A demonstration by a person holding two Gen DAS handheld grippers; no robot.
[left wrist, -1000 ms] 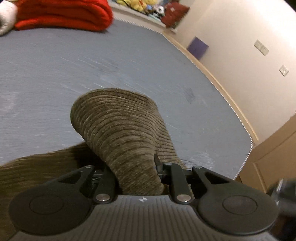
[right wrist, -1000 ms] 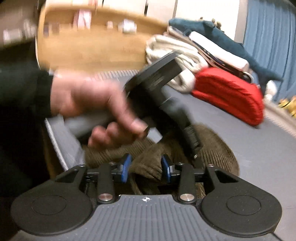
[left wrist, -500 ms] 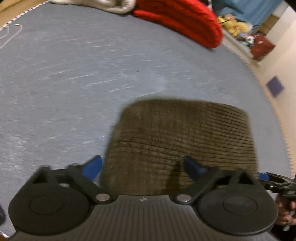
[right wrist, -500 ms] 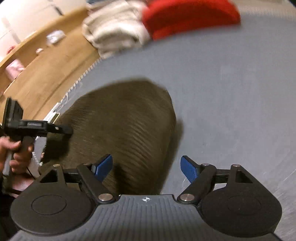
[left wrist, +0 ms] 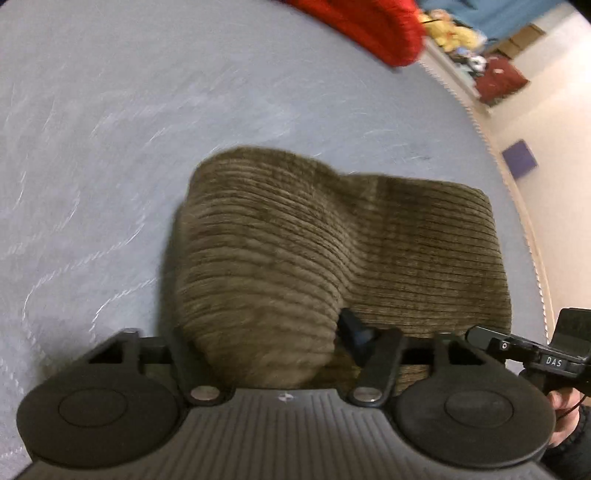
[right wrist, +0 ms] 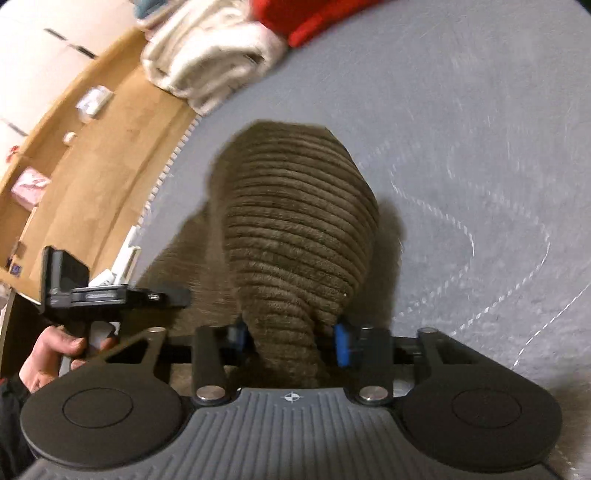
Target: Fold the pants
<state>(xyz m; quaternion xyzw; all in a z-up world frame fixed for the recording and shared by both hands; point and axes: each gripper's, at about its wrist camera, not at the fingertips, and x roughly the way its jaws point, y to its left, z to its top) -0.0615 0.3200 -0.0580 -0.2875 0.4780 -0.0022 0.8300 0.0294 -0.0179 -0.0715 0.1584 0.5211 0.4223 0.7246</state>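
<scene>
Brown corduroy pants [left wrist: 424,251] lie folded near the edge of the grey bed [left wrist: 110,129], both grippers, left [left wrist: 269,347] and right [right wrist: 291,339], pinching a raised hump of cloth between closed fingers, seemingly to carry the next fold

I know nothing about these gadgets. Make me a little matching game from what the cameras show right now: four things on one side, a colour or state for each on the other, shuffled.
Things:
1. pants
2. blanket
3. towel
4. left gripper

Descriptions:
A. white, rolled up near the bed edge
B. red, at the far end of the bed
C. brown corduroy, on the grey bed
D. fingers closed on a bunch of fabric

Pairs: 1-C, 2-B, 3-A, 4-D
</scene>
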